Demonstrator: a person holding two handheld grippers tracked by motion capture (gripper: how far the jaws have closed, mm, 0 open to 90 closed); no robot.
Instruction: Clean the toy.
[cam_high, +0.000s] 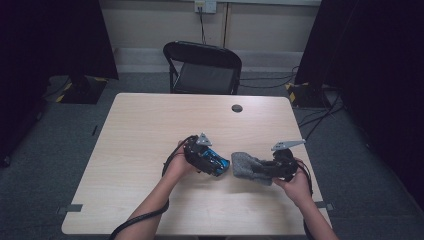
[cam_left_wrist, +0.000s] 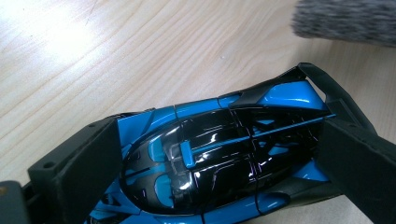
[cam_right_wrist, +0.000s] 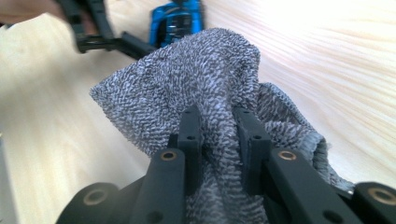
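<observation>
Nearest to the person, the right tool (cam_high: 260, 169) has its jaws clamped on a grey cloth (cam_high: 246, 165); in the right gripper view the cloth (cam_right_wrist: 196, 88) is pinched between the two black jaws and bunches up in front of them, with one loose fold hanging to the side. Just beside it, with a small gap of bare wood between them, the left tool (cam_high: 216, 165) is clamped on a blue and black toy car (cam_high: 218, 163). In the left gripper view the car (cam_left_wrist: 219, 158) lies on the counter (cam_left_wrist: 140, 51) with one pad pressing on each end, and the fuzzy edge of the cloth (cam_left_wrist: 345, 21) shows at the top corner. Both things sit in the near half of the counter (cam_high: 150, 120), closer to its right edge than to its left. The far half of the wood is open, with a dark round hole (cam_high: 237, 108) near the far edge. Behind the counter stands a black folding chair (cam_high: 202, 67).
</observation>
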